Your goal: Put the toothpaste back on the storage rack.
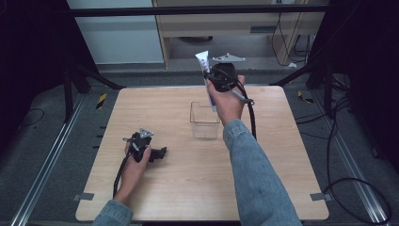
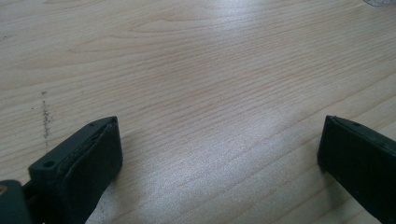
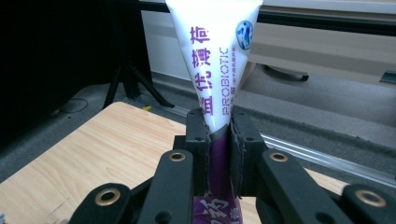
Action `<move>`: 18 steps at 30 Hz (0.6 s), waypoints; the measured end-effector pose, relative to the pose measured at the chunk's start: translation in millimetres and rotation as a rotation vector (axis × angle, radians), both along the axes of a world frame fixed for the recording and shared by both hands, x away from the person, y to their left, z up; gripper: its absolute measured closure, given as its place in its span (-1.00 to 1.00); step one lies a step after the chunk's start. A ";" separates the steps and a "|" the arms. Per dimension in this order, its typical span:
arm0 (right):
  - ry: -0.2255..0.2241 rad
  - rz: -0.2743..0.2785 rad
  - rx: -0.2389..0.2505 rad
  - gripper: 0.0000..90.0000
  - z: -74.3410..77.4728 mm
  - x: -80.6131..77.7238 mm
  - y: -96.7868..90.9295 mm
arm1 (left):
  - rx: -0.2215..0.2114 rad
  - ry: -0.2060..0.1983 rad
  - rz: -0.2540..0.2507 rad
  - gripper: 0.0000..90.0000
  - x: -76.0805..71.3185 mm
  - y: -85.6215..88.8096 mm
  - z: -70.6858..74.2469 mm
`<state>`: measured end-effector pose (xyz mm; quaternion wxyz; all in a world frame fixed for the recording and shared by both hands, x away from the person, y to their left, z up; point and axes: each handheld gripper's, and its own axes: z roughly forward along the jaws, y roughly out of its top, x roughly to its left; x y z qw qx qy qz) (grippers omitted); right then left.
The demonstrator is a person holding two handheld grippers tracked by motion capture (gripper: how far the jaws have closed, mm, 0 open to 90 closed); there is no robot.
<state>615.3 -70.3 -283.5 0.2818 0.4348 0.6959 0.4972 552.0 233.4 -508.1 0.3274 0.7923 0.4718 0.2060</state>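
Our right gripper has its jaws clamped flat on a white-and-purple toothpaste tube, held upright above the far rim of the clear container — roughly twelve o'clock from it. The tube looks light, soft and a little slick, so we judge the firmer lower body the safest grip. Our left gripper rests wide open and empty on the table.

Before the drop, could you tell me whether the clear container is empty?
Empty, as far as visible: the clear container shows bare walls, and the tube is clamped above it.
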 end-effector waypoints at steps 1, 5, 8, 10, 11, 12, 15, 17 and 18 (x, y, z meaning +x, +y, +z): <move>-0.010 -0.003 -0.006 0.77 -1.0 2.4 3.0 | 0.000 0.000 0.000 -1.00 0.0 0.0 0.0; -0.024 -0.011 -0.004 0.77 -3.5 6.1 7.4 | 0.000 0.000 0.000 -1.00 0.0 0.0 0.0; -0.030 -0.018 0.004 0.77 -6.0 8.8 10.4 | 0.000 0.000 0.000 -1.00 0.0 0.0 0.0; -0.033 -0.018 0.003 0.77 -8.4 10.4 12.5 | 0.000 0.000 0.000 -1.00 0.0 0.0 0.0; -0.037 -0.018 0.003 0.77 -9.7 11.4 13.4 | 0.000 0.000 0.000 -1.00 0.0 0.0 0.0; -0.037 -0.018 0.003 0.77 -9.7 11.4 13.4 | 0.000 0.000 0.000 -1.00 0.0 0.0 0.0; -0.044 -0.022 0.006 0.77 -13.5 14.9 16.2 | 0.000 0.001 0.000 -1.00 -0.1 0.0 0.1; -0.045 -0.027 0.008 0.77 -18.6 19.2 19.0 | -0.001 -0.001 0.001 -1.00 0.0 0.0 -0.1; -0.044 -0.029 0.010 0.77 -20.4 20.5 20.0 | -0.001 -0.001 0.001 -1.00 0.0 -0.1 -0.1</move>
